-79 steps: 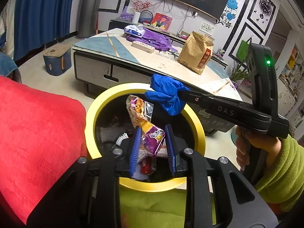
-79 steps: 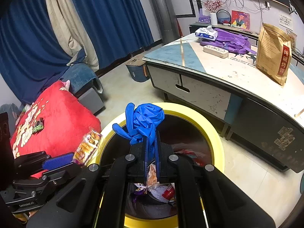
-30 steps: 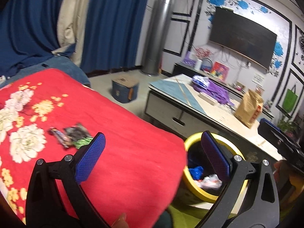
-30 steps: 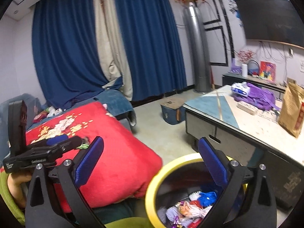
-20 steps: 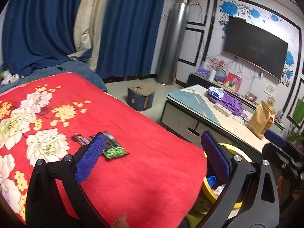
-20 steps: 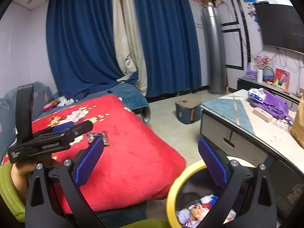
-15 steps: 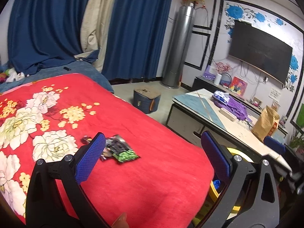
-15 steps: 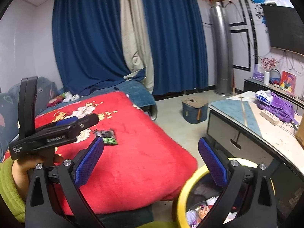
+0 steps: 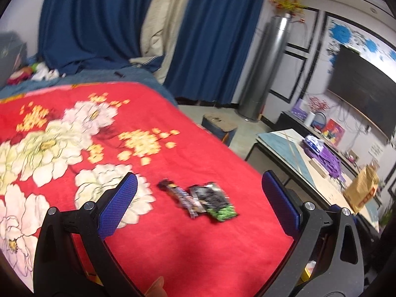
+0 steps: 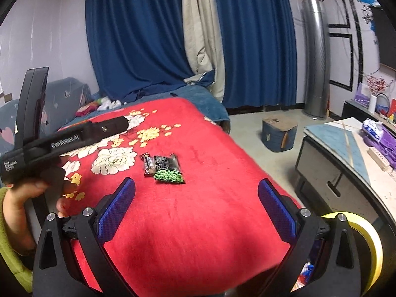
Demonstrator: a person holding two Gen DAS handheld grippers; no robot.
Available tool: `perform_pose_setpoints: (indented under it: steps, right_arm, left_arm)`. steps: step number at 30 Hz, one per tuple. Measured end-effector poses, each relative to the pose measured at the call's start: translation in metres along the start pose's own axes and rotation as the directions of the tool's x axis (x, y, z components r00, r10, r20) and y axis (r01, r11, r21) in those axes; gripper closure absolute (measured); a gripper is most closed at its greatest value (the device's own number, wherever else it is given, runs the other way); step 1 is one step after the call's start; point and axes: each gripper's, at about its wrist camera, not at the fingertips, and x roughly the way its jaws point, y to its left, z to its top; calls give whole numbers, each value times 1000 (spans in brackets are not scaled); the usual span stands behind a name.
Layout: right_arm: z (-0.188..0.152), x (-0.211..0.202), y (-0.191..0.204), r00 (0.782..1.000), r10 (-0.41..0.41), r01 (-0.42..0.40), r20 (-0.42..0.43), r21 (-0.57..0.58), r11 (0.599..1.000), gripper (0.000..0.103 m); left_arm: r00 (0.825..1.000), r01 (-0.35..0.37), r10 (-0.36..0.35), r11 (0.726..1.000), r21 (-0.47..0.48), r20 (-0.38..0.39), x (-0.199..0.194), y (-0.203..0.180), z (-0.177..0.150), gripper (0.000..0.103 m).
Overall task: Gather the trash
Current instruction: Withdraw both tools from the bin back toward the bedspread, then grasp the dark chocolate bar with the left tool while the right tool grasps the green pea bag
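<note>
Two snack wrappers lie on the red flowered blanket (image 9: 222,247): a black-and-green packet (image 9: 215,201) (image 10: 168,169) and a dark candy-bar wrapper (image 9: 179,193) (image 10: 148,165) touching its left side. My left gripper (image 9: 198,206) is open, its blue pads spread wide, with the wrappers just ahead between them. My right gripper (image 10: 195,204) is open too, hovering over the blanket short of the wrappers. In the right wrist view the left gripper's black body (image 10: 64,138) shows at the left, held by a hand. The yellow-rimmed trash bin (image 10: 366,242) sits at the lower right, with trash inside.
A low table (image 10: 346,153) with a purple bag (image 9: 326,157) and a brown paper bag (image 9: 363,188) stands right of the bed. A small blue box (image 10: 279,133) sits on the floor. Blue curtains (image 10: 148,37) hang behind.
Both grippers let go of their trash into the bin, opened, and swung left and up from the bin to the bed. The two wrappers have come closer and more central.
</note>
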Motion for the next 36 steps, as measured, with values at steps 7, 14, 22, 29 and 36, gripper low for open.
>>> perform_pose_setpoints:
  steps: [7, 14, 22, 29, 36]
  right_arm:
    - [6, 52, 7, 995, 39, -39, -93, 1, 999, 8]
    - [12, 100, 17, 976, 86, -87, -198, 5, 996, 23]
    - [12, 143, 17, 941, 138, -121, -309, 72, 990, 43]
    - [5, 138, 4, 943, 125, -106, -308, 78, 991, 75]
    - [-6, 111, -1, 957, 120, -101, -264, 84, 991, 75]
  left_arm:
    - [999, -23, 19, 994, -105, -44, 14, 33, 0, 11]
    - [995, -3, -14, 987, -163, -103, 36, 45, -5, 36]
    - [972, 63, -121, 960, -272, -203, 72, 51, -12, 51]
    - [956, 64, -144, 953, -296, -254, 98, 41, -18, 55]
    - [944, 80, -155, 964, -254, -291, 104, 28, -26, 90]
